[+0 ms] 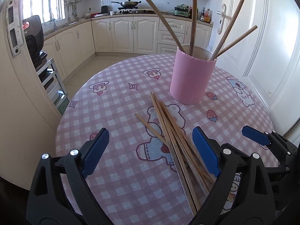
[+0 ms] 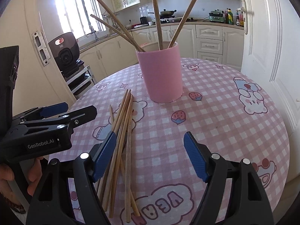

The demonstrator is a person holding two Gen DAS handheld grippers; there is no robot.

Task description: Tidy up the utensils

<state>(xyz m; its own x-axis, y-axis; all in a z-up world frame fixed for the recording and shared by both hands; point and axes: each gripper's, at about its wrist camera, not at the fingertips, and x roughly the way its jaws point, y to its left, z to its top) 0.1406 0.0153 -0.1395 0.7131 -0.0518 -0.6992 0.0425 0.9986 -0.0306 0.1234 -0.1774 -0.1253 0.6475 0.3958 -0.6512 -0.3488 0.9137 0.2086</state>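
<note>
A pink cup stands upright on the round table and holds several wooden chopsticks leaning outward. A loose pile of chopsticks lies on the cloth in front of it. My left gripper hangs open above the pile, whose near ends run under its right finger. In the right wrist view the cup is straight ahead, and the pile lies beside the left finger of my open right gripper, which has nothing between its pads. The left gripper shows at the left, held by a hand.
The table wears a pink checked cloth with cartoon prints. A white door stands close on the right. A black appliance on a metal rack sits to the left. Kitchen cabinets line the far wall.
</note>
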